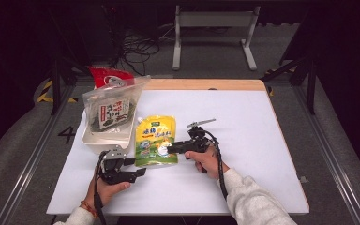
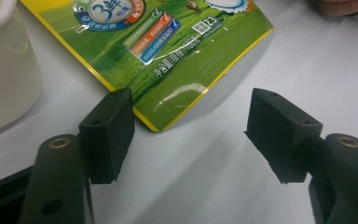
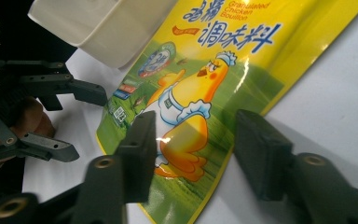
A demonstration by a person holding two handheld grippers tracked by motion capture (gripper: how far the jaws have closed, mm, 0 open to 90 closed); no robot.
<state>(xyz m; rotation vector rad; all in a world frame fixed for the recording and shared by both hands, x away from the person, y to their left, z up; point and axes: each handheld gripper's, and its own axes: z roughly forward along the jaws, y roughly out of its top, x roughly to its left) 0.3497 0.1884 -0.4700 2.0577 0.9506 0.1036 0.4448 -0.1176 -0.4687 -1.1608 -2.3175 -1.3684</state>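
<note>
1. my left gripper (image 1: pixel 138 172) sits nearest me, jaws standing wide with nothing between them; in the left gripper view they frame the bottom corner of the seasoning pouch (image 2: pixel 168 56) without touching it.
2. my right gripper (image 1: pixel 172 149) is at the pouch's right edge. its jaws are at a middling gap, straddling that edge in the right gripper view; i see no pad pressing yet, so i count it as not gripping.
3. the seasoning pouch (image 1: pixel 156 140) lies flat on the white table (image 1: pixel 243 154), just right of the white tray (image 1: pixel 105 140).
4. i judge it a soft, glossy bag of granules: light to middling, floppy, contents likely to shift, film slippery. the flat sealed edge or a corner looks the best hold; the filled belly would bulge away.
5. farther off, the tray holds a clear bag of dark greens (image 1: pixel 110 110), with a red packet (image 1: pixel 108 76) behind.
6. hard to tell: whether pouch and tray touch, the spout, and the red packet's lower part.
</note>
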